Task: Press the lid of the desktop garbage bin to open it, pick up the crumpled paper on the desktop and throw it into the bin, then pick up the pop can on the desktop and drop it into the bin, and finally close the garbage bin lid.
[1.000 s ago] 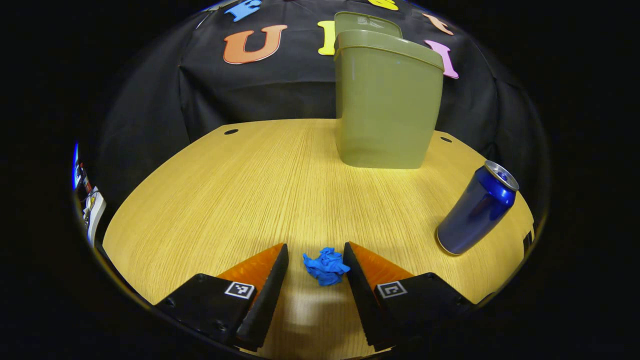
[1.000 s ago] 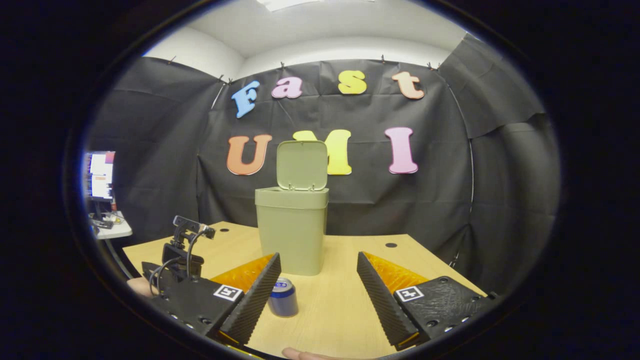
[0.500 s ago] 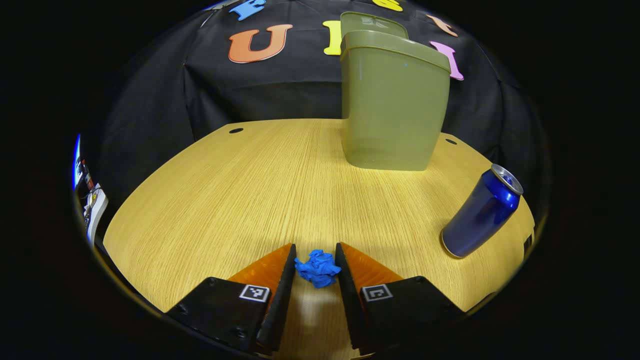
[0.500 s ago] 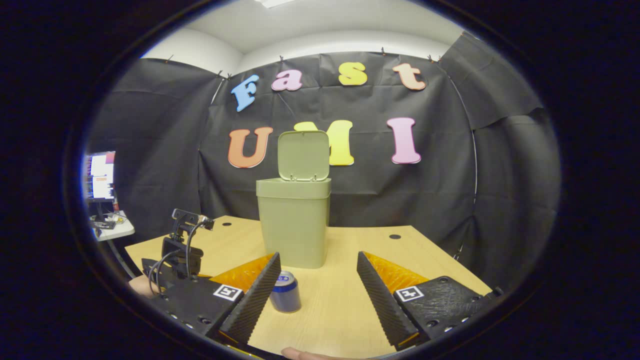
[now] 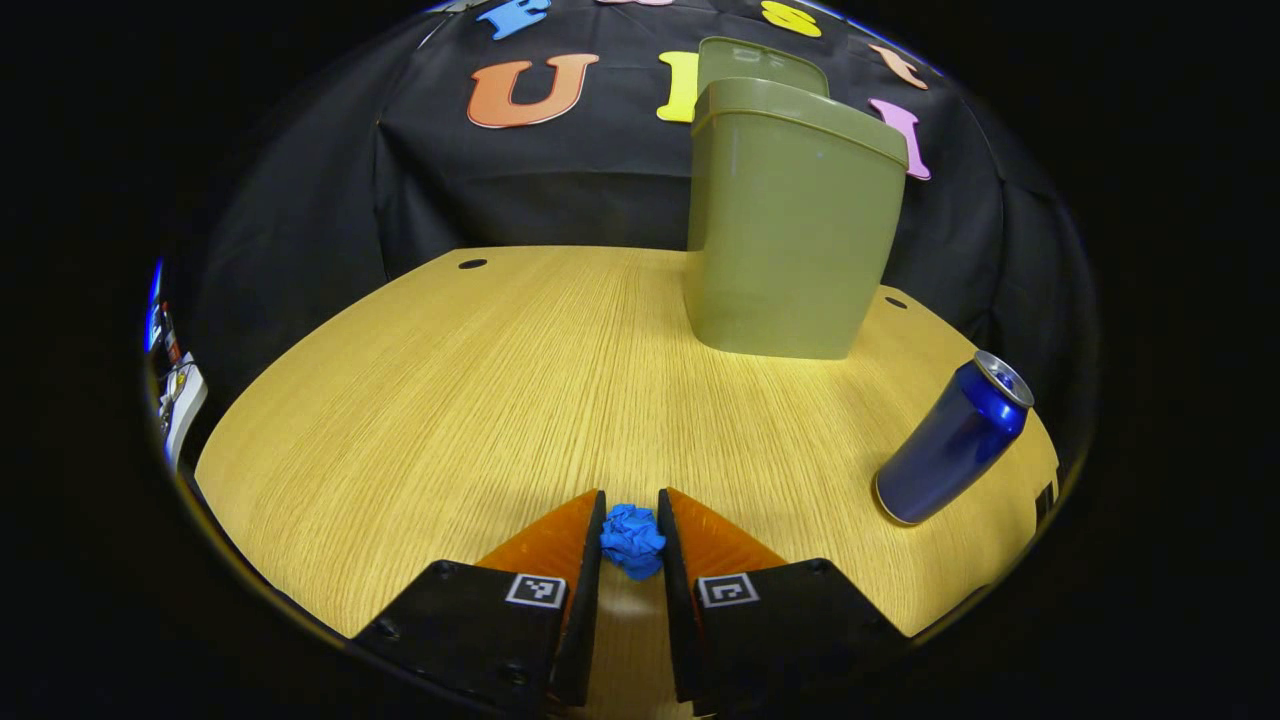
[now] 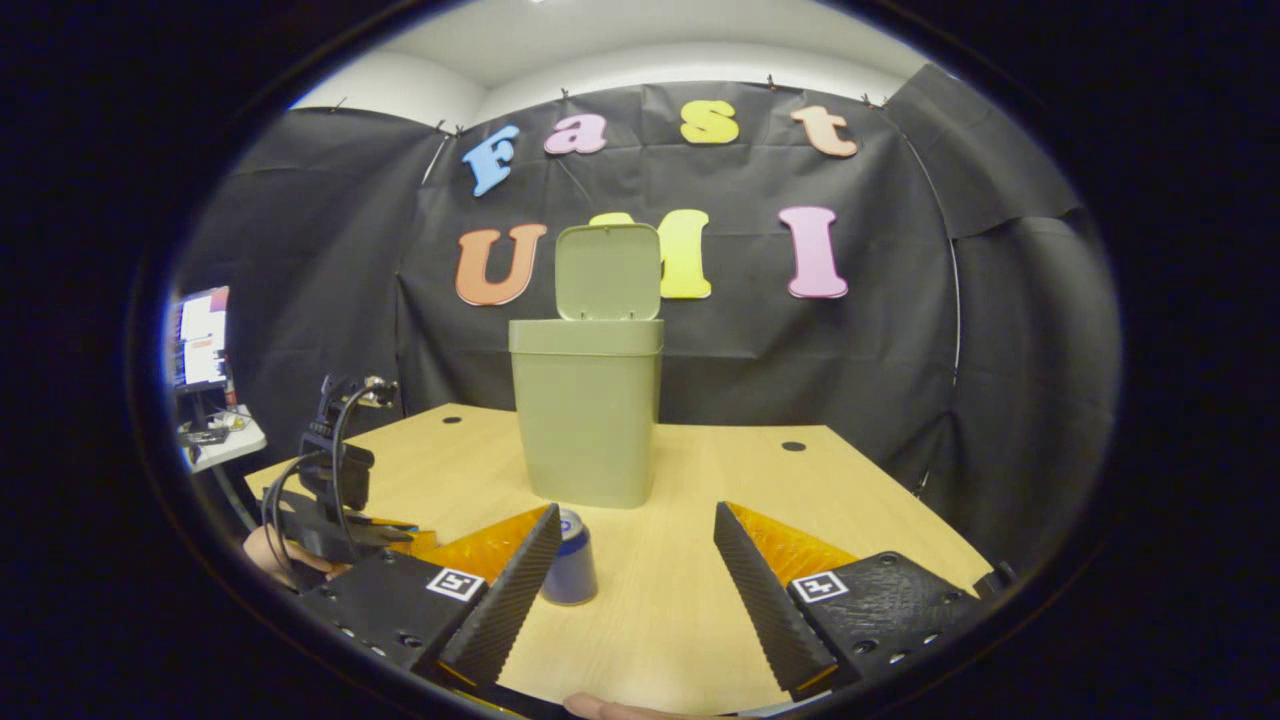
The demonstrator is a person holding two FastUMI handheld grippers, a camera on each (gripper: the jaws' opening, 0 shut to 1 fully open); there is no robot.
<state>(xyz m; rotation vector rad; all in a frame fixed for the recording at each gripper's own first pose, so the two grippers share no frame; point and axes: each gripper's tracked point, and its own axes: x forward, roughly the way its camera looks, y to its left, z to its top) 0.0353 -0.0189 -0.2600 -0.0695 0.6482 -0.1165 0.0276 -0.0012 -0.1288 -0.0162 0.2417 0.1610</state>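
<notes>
Right tongs (image 6: 635, 580) agape above table (image 6: 700, 620); can (image 6: 572, 572) upright before open-lidded bin (image 6: 587, 410).

In the right gripper view, the right gripper's near finger (image 6: 505, 590) hides the lower left of the pop can (image 6: 573, 562). The bin (image 5: 795, 220) hides most of its raised lid (image 5: 765, 62) (left gripper view), and the bin's inside cannot be seen.

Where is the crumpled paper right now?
In the left gripper view, the crumpled paper sits pinched between the left gripper fingers at the table's near edge.
</notes>
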